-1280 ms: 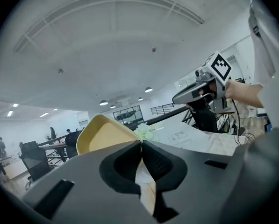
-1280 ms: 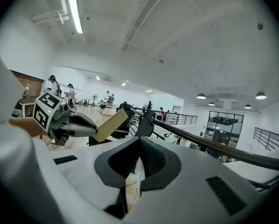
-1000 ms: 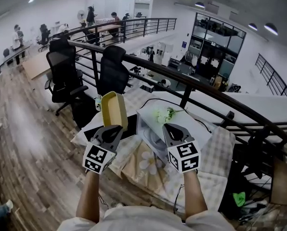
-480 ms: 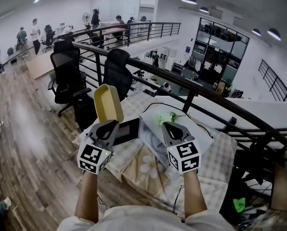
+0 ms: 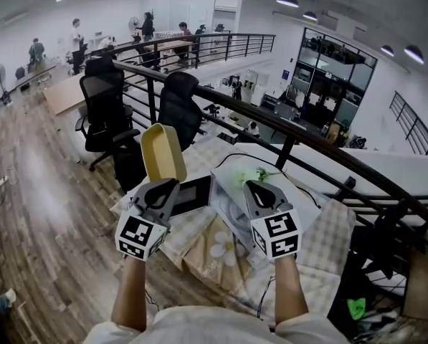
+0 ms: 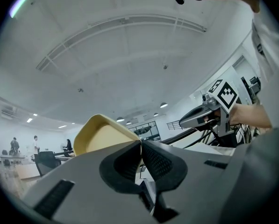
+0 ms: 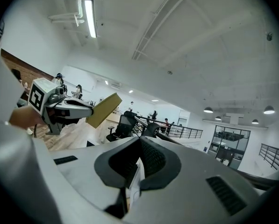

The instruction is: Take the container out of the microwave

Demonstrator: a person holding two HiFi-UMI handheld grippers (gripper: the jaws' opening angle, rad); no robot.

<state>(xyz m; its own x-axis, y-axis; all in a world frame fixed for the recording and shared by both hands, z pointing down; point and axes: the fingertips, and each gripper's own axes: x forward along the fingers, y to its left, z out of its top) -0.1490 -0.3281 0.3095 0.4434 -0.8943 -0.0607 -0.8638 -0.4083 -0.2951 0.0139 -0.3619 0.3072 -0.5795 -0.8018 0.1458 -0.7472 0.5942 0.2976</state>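
The yellow container (image 5: pixel 162 153) is out in the air, tilted on edge above the table's left end. My left gripper (image 5: pixel 169 183) is shut on its lower rim. In the left gripper view the container (image 6: pixel 99 136) rises just beyond the closed pads (image 6: pixel 160 160). The white microwave (image 5: pixel 285 192) stands to the right on the table, with its dark door (image 5: pixel 192 193) swung open toward the left. My right gripper (image 5: pixel 251 185) hovers in front of the microwave, shut with nothing in it. The right gripper view shows the left gripper (image 7: pixel 78 108) and the container (image 7: pixel 104 110) off to its left.
A floral cloth (image 5: pixel 221 246) covers the table. A black railing (image 5: pixel 221 95) runs behind it, with black office chairs (image 5: pixel 174 106) beyond. Wooden floor (image 5: pixel 34 206) lies to the left. A spray of flowers (image 5: pixel 251 175) lies on the microwave. People stand far off at the back.
My left gripper has lifted the yellow container upward and a little to the left. The right gripper has kept still.
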